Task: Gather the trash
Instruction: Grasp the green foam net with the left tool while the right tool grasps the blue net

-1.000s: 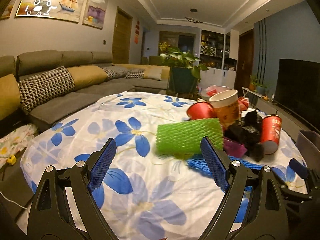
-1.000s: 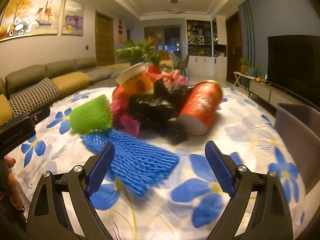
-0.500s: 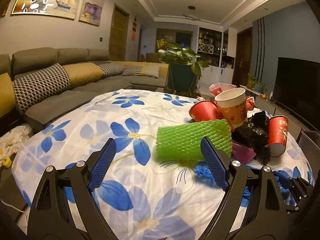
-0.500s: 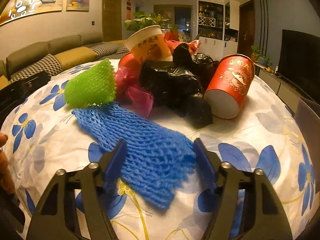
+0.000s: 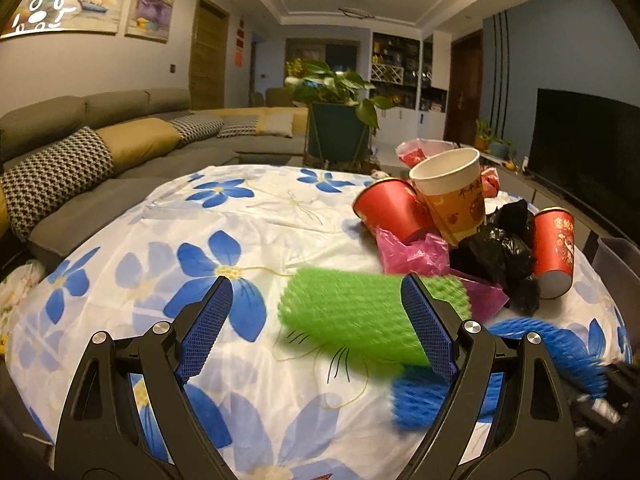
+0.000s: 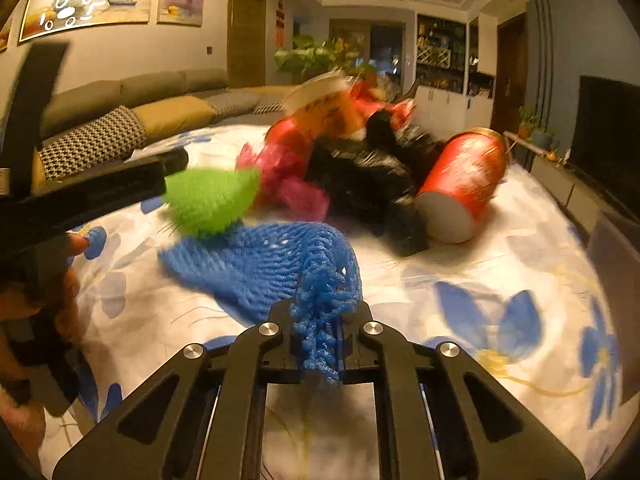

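Blue foam mesh sleeve (image 6: 276, 268) lies on the flower-print cloth surface (image 6: 472, 280), its bunched end between the closing right gripper (image 6: 320, 332) jaws; left gripper (image 5: 316, 312) jaws gape around the green foam mesh sleeve (image 5: 352, 312).

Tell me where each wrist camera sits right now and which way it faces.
Left wrist: behind the open left gripper, facing across the floral table at the green foam net; only its fingers show.
Right wrist: behind the right gripper, closing on the blue foam net; the person's left hand shows.
Shared: both nets, the lying red cup, the sofa.
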### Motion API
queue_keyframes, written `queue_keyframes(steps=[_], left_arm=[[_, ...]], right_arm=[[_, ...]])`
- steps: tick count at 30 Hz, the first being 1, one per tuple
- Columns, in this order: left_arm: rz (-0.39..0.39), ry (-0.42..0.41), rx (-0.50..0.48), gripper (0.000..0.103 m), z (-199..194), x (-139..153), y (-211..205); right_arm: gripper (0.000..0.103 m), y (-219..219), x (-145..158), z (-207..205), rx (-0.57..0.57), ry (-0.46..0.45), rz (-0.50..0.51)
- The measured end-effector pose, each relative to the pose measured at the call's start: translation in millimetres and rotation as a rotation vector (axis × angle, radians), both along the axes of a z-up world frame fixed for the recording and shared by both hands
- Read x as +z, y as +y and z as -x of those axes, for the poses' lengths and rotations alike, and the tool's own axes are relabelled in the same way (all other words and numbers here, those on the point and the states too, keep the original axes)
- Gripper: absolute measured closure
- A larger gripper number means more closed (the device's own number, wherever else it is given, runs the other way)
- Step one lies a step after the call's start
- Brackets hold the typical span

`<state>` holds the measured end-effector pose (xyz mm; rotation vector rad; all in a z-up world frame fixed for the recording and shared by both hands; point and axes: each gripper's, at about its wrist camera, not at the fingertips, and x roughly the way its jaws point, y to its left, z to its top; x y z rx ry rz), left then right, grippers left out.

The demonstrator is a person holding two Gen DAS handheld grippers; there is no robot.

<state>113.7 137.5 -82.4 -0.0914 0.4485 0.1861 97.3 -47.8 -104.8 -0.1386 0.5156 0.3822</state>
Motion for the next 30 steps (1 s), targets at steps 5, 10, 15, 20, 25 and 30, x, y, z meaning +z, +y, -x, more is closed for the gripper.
queue_keyframes(steps=[5,10,15,20,25,30], left_arm=[[-0.003,0.078,-0.056,0.018,-17.0,-9.8,-5.2],[0.056,0.166,-0.083,0.024,-31.8,-21.7,1.9],[0.082,0.237,-0.114,0.032,-41.4,-33.4,2.6],[0.101,0.236,-0.143,0.051,-38.3,-34.9,2.2],[0.105,0.220,-0.184,0.075,-29.7,-35.7,-5.6],[0.117,0.191,-0.173,0.082,-18.1,-31.4,-10.3]], right_arm=[[0.092,-19.8,15.3,4.9,-0.046,-0.036,-0.020],[0.092,-30.8,22.8,10.4,-0.076,-0.051,-0.033],[0.092,-40.3,30.0,11.9,-0.095,-0.061,-0.046],[0.092,-45.7,33.5,18.1,-0.102,-0.066,-0.060],[0.092,-48.3,38.1,24.4,-0.110,-0.073,-0.063],[0.092,-52.3,43.7,28.6,-0.114,-0.083,-0.069]])
